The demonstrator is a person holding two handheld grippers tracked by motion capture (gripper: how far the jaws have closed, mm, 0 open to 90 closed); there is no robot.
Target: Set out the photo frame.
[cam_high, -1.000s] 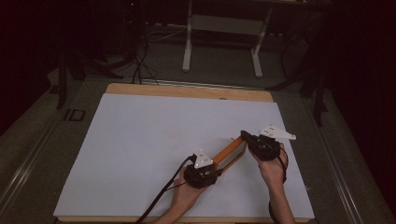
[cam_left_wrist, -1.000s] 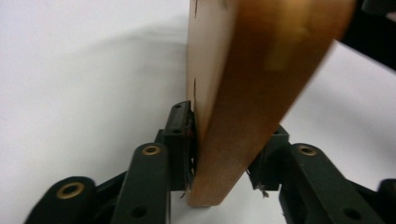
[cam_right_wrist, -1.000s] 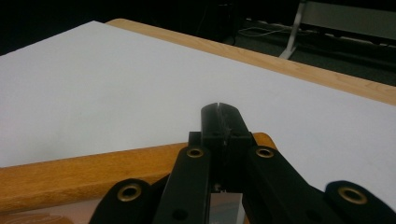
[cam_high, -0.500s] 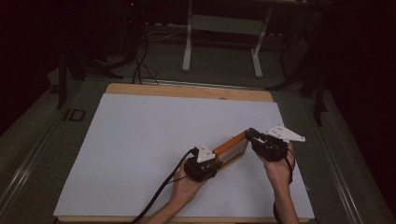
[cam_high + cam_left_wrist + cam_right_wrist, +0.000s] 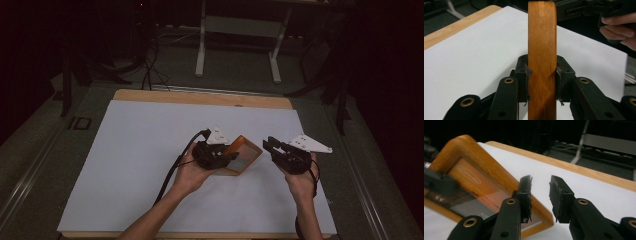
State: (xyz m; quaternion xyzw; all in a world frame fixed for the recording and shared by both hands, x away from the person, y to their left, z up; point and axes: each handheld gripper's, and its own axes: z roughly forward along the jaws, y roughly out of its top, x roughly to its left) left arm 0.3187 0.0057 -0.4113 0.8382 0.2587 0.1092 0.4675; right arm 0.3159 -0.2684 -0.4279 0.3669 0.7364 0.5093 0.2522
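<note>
A wooden picture frame [image 5: 251, 150] with an orange-brown rim and a dark printed insert hangs tilted above the white sheet. My left gripper [image 5: 231, 156] is shut on one rim. In the left gripper view the pads [image 5: 560, 75] press both sides of the upright wooden rail [image 5: 542, 37], and the jaws have just been closing on it. My right gripper [image 5: 270, 145] sits to the frame's right, apart from it. Its jaws have just been opening. In the right gripper view, that gripper [image 5: 540, 187] has nothing between its fingers, and the frame [image 5: 474, 182] lies to their left.
A white sheet [image 5: 140, 150] covers a wooden table whose far edge [image 5: 200, 96] shows bare wood. Behind it, on the dark floor, stand white metal legs [image 5: 202, 50] and loose cables [image 5: 150, 65]. A cable trails from the left gripper across the sheet.
The right gripper has let go of the frame's end and drawn off to the right. The left hand has risen with the frame, which has turned so its face shows.
</note>
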